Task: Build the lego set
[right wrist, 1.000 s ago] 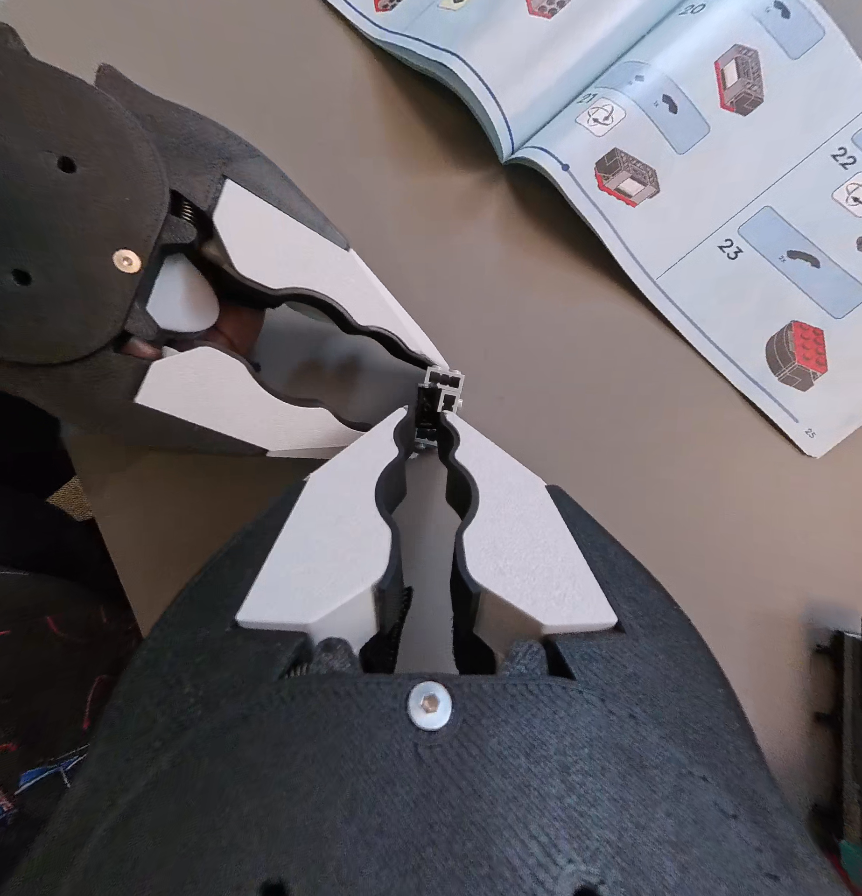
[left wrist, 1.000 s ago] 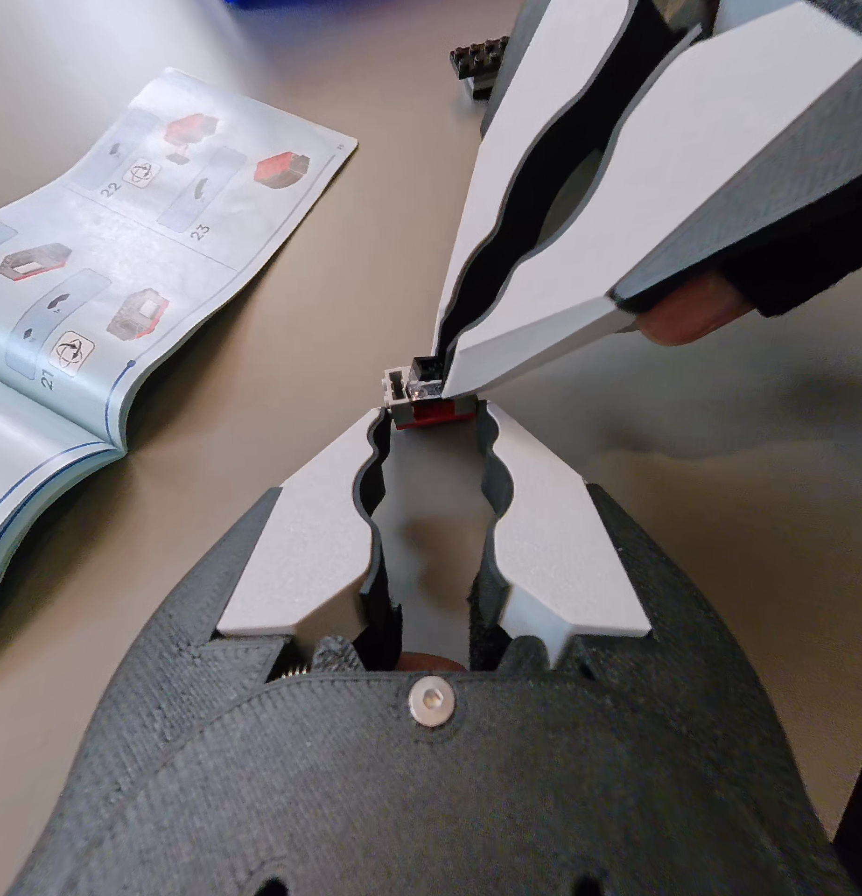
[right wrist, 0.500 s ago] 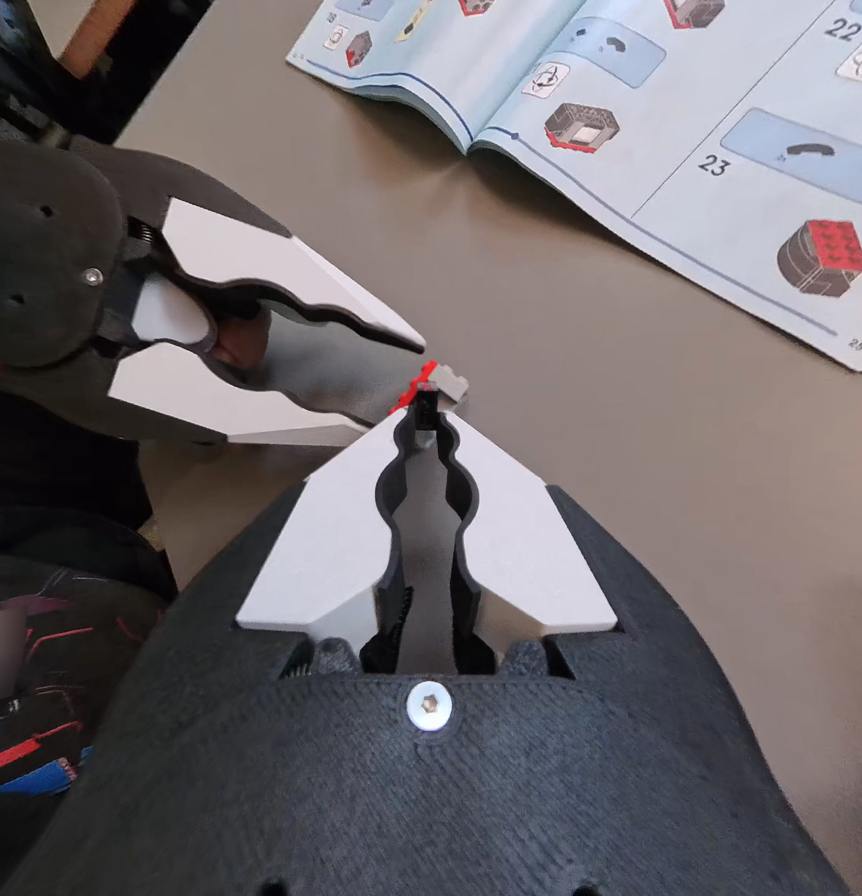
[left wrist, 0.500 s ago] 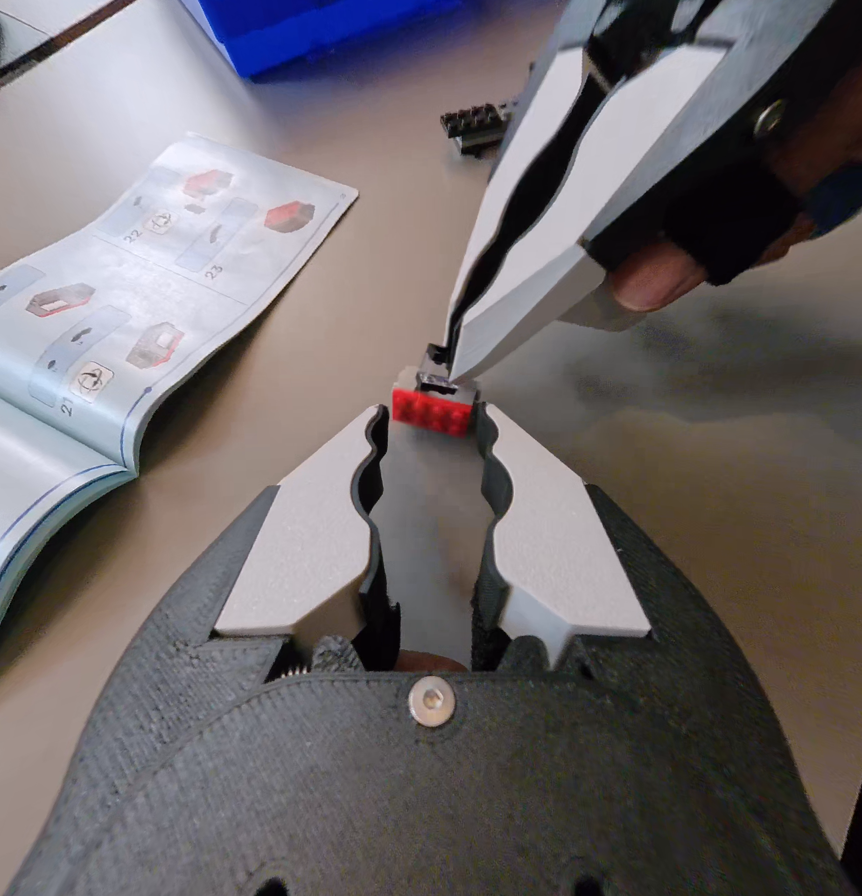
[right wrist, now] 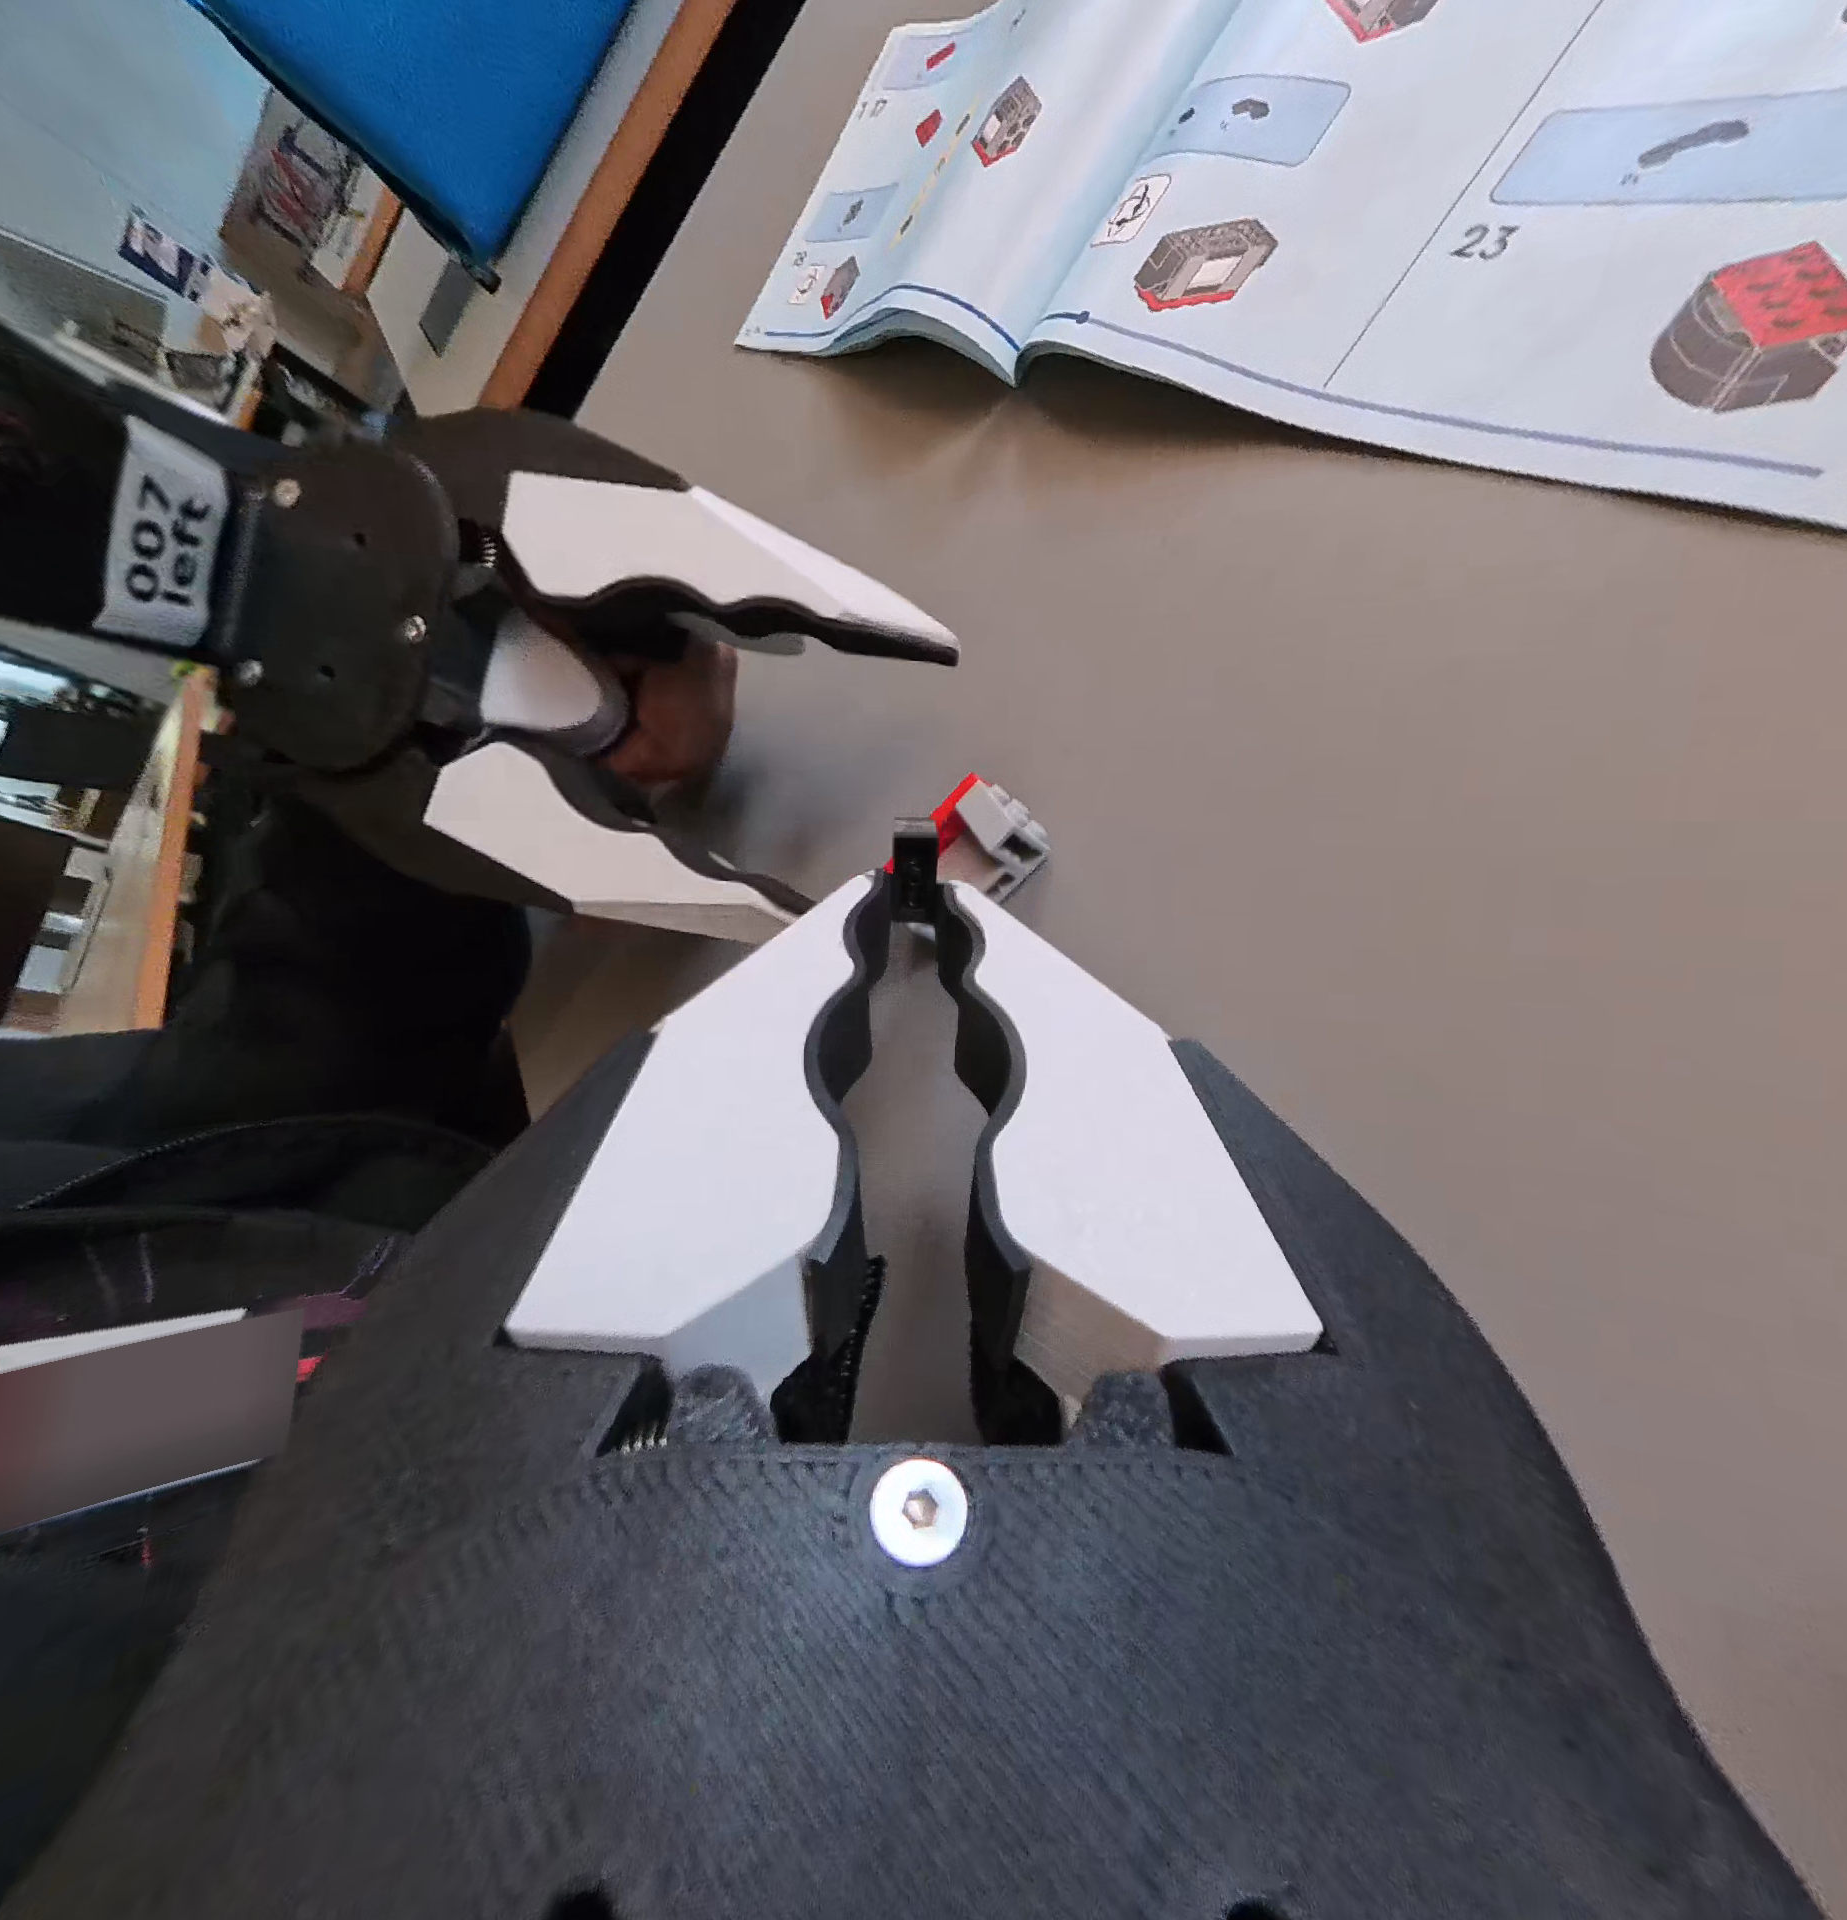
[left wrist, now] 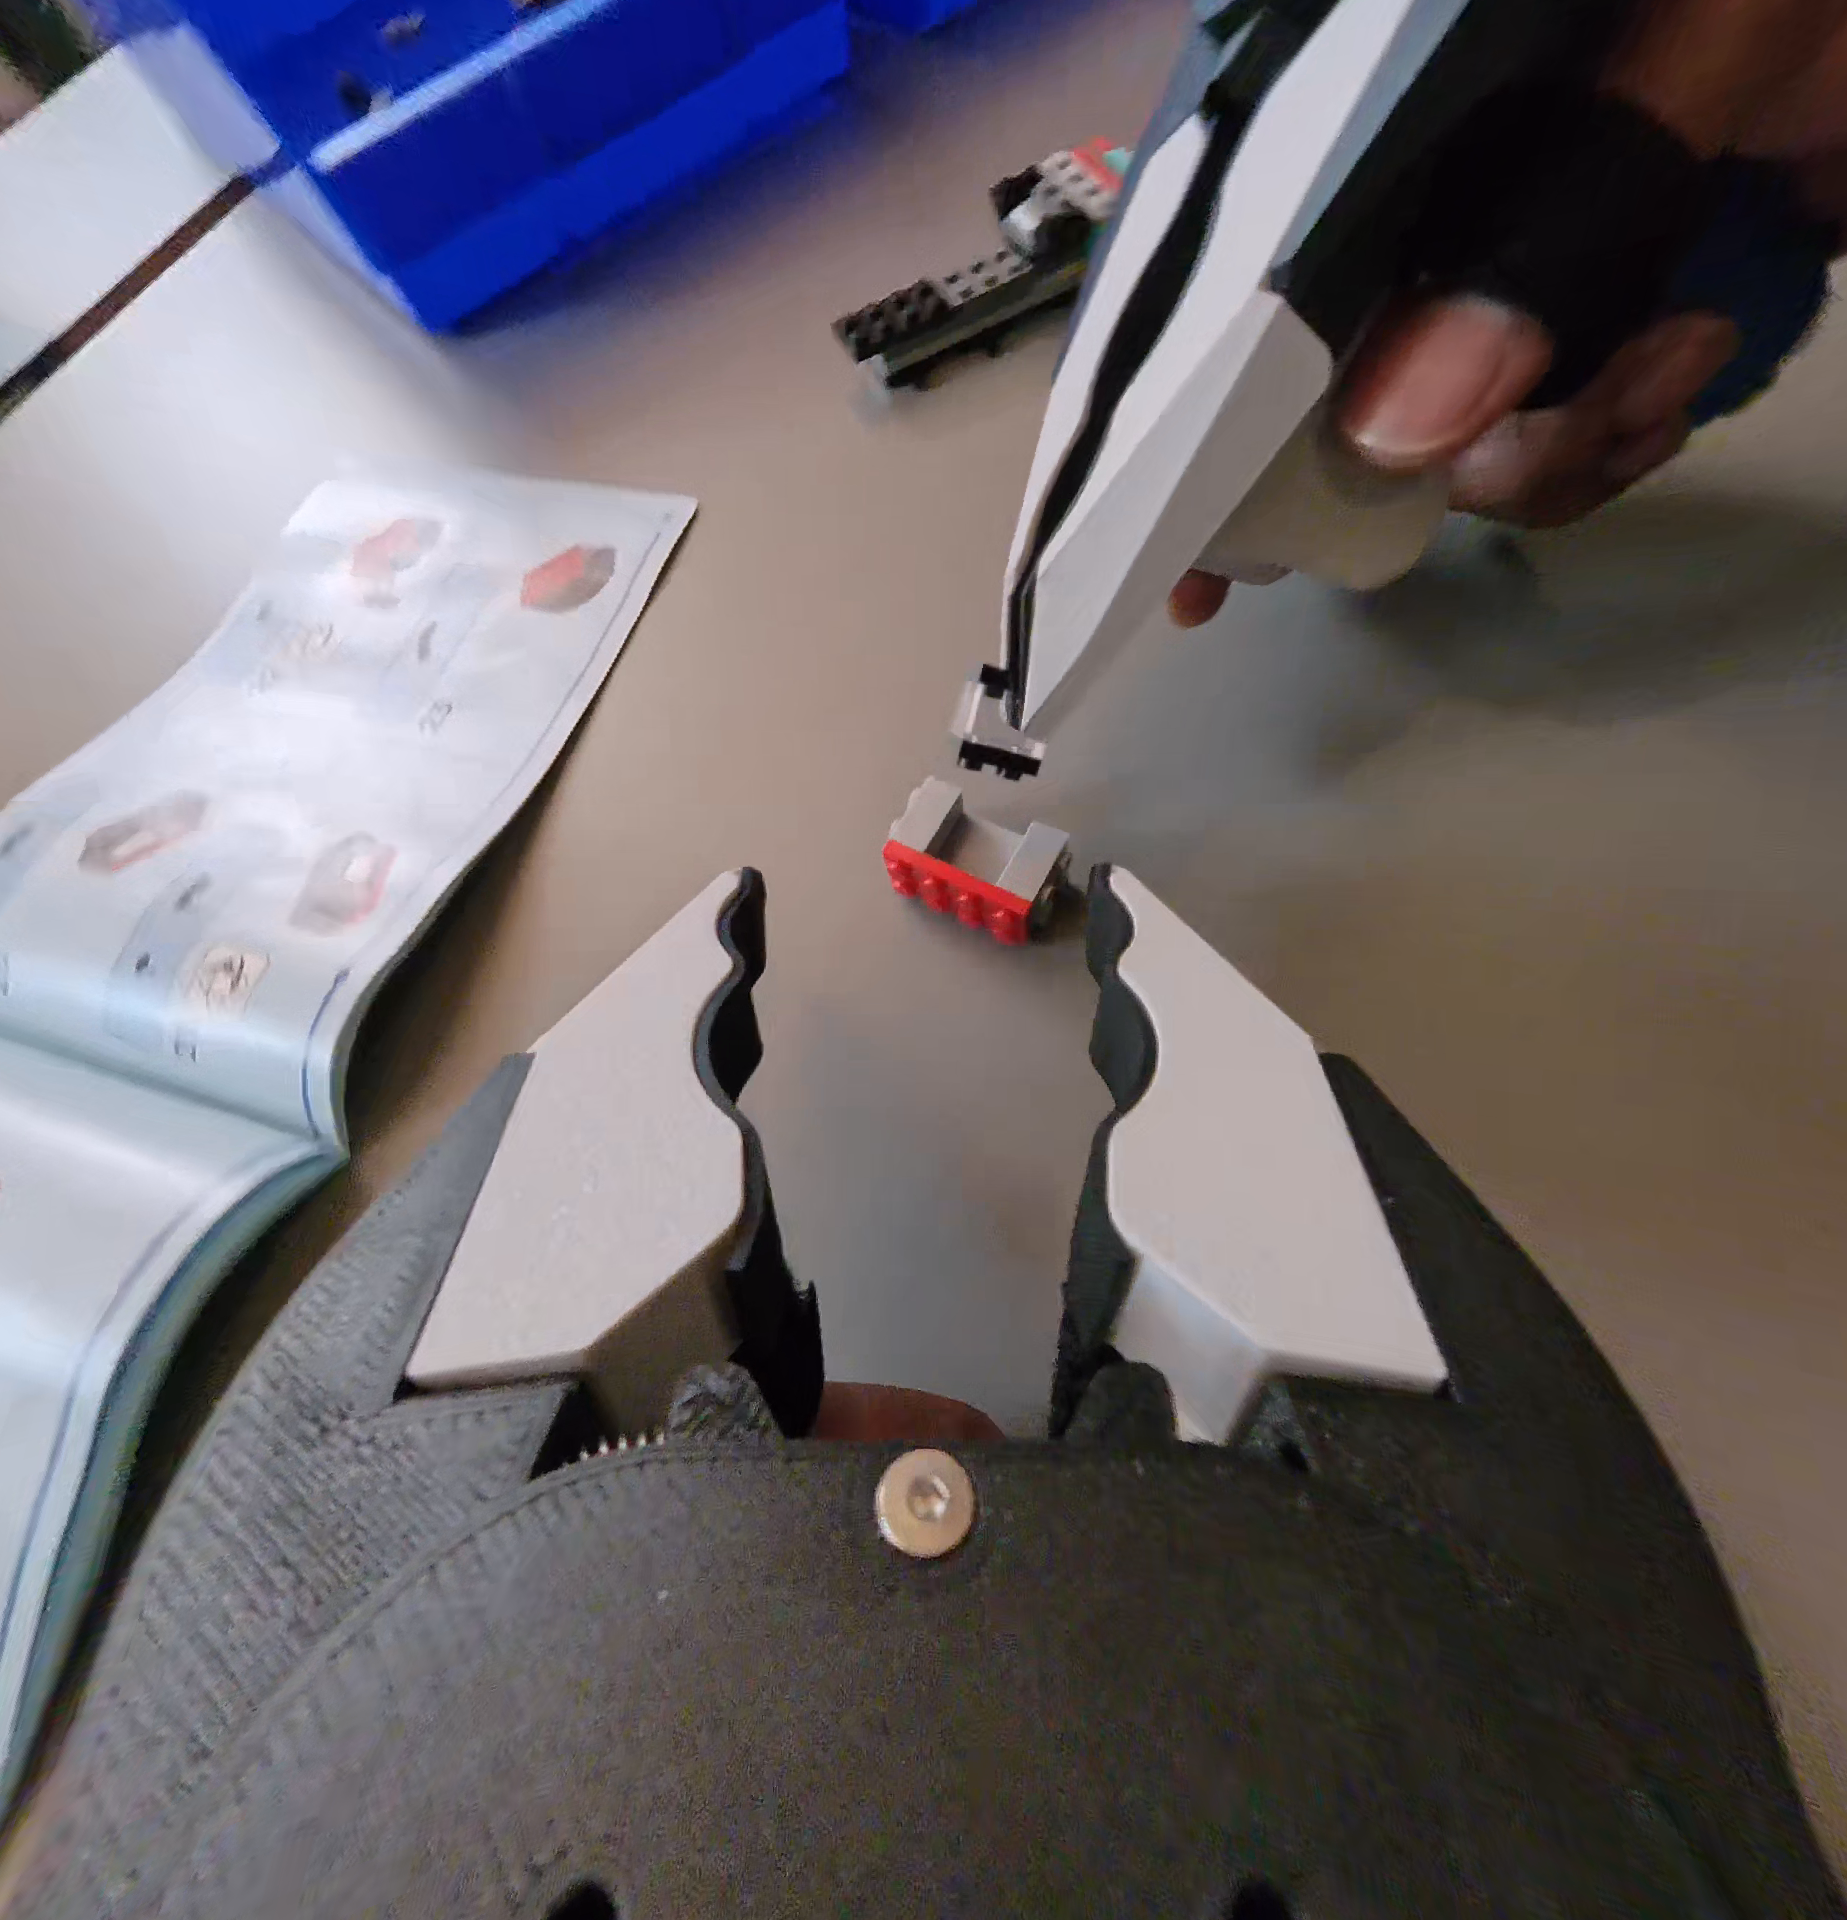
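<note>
My right gripper (left wrist: 1012,717) is pinching a small black-and-grey lego piece (left wrist: 992,727) at the very tips, its fingers nearly pressed together, and that piece hangs just above the red-and-grey sub-assembly (left wrist: 971,878), not touching it. The sub-assembly sits on the grey-brown table (left wrist: 1418,935), a red studded plate on its near side and two grey uprights with a gap between them. I judge both pieces to be light, rigid and slick plastic, so the held one could twist or pop out of such a shallow tip grip, and the loose sub-assembly would skate away under any sideways push. I would take hold of the sub-assembly across its short ends, low on the red plate, leaving the gap on top clear. My left gripper (left wrist: 924,894) is spread wide and empty, lying low and nearly level with the table; its right finger (left wrist: 1137,956) is just beside the sub-assembly's end, its left finger (left wrist: 690,977) well apart from it. The right gripper comes down steeply from above, a gloved hand (left wrist: 1501,353) squeezing its handle. The open instruction booklet (left wrist: 306,727) lies to the left, a longer black lego build (left wrist: 971,301) and blue bins (left wrist: 545,135) farther back.
</note>
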The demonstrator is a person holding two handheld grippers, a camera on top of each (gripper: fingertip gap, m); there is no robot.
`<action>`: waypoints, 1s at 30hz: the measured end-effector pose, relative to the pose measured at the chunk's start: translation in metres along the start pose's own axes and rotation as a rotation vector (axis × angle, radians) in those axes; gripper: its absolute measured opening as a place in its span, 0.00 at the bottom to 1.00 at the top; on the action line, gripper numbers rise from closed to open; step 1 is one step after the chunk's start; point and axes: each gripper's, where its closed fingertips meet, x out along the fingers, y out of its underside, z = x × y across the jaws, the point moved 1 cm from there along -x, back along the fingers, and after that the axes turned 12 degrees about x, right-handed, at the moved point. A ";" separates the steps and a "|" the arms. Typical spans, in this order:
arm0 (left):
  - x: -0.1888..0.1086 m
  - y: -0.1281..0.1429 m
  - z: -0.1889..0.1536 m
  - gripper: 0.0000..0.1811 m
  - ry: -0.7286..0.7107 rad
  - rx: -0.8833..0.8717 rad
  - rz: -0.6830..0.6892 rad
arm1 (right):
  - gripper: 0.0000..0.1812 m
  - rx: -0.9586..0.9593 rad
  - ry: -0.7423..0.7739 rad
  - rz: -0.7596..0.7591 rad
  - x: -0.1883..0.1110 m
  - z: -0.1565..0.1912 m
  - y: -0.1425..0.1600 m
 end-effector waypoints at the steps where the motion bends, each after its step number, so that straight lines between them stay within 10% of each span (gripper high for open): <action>1: 0.000 -0.003 0.000 0.35 0.031 0.025 -0.026 | 0.04 0.007 -0.008 -0.004 -0.002 0.000 0.001; 9: 0.009 0.009 -0.012 0.32 0.264 0.154 0.019 | 0.04 0.028 -0.041 -0.030 -0.019 0.001 0.007; 21: 0.024 -0.002 -0.018 0.22 0.253 0.224 0.019 | 0.04 0.047 -0.062 -0.046 -0.022 -0.001 0.005; 30: 0.011 -0.067 0.015 0.22 -0.268 0.030 -0.268 | 0.04 -0.049 -0.019 -0.169 -0.069 0.026 -0.038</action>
